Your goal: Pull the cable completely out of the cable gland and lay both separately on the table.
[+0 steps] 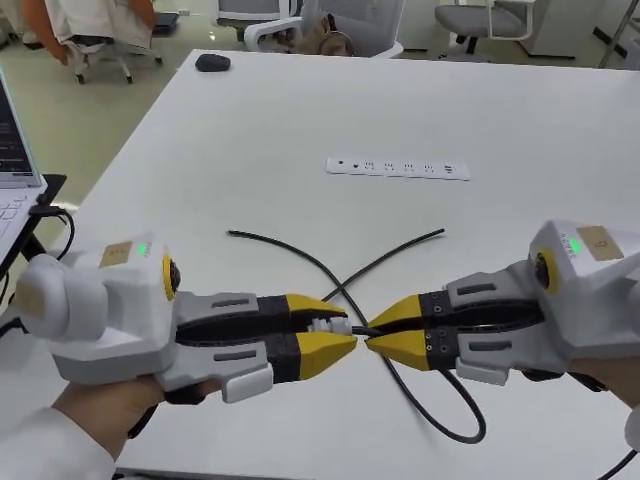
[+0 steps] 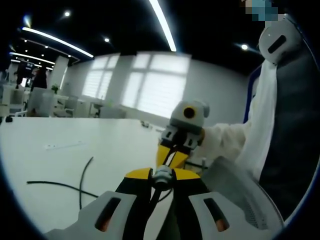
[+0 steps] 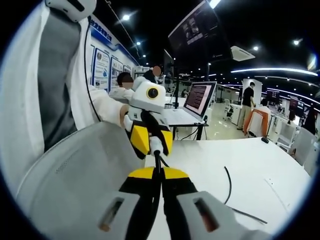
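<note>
Facing each other tip to tip just above the table [image 1: 250, 130], the two grippers almost touch. The left gripper [image 1: 348, 328] has its jaws clamped on the pale cable gland [image 1: 325, 325]. The right gripper [image 1: 371, 337] is closed tight on the black cable [image 1: 270, 241] right where it leaves the gland. That short held stretch lies along the line joining the two tools, so the pull looks best taken straight apart along that axis, with the right side nearer the cable's free run. The rest of the cable loops down beneath the right gripper and lies crossed over itself on the tabletop.
</note>
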Action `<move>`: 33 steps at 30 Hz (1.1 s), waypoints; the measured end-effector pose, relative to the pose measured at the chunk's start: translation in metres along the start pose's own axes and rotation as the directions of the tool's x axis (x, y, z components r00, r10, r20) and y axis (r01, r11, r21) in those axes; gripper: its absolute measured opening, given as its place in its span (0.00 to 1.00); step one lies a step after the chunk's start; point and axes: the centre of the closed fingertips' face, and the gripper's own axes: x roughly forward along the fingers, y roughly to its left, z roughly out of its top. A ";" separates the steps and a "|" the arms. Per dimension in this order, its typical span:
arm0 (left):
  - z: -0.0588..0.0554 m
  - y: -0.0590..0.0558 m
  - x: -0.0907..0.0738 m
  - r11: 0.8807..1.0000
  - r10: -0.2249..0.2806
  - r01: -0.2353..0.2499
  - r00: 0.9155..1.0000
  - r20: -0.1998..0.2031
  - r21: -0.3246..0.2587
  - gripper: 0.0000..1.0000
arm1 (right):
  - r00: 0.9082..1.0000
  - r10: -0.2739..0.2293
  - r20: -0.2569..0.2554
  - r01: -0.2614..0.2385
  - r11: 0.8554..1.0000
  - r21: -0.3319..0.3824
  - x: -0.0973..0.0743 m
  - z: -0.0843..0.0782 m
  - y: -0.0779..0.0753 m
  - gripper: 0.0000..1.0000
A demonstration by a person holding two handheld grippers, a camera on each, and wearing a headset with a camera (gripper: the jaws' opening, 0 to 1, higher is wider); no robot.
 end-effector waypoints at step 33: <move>0.004 0.002 -0.003 0.999 0.017 -0.016 1.000 0.017 -0.031 0.17 | 0.976 -0.128 -0.178 0.158 0.973 0.168 -0.036 -0.088 -0.021 0.02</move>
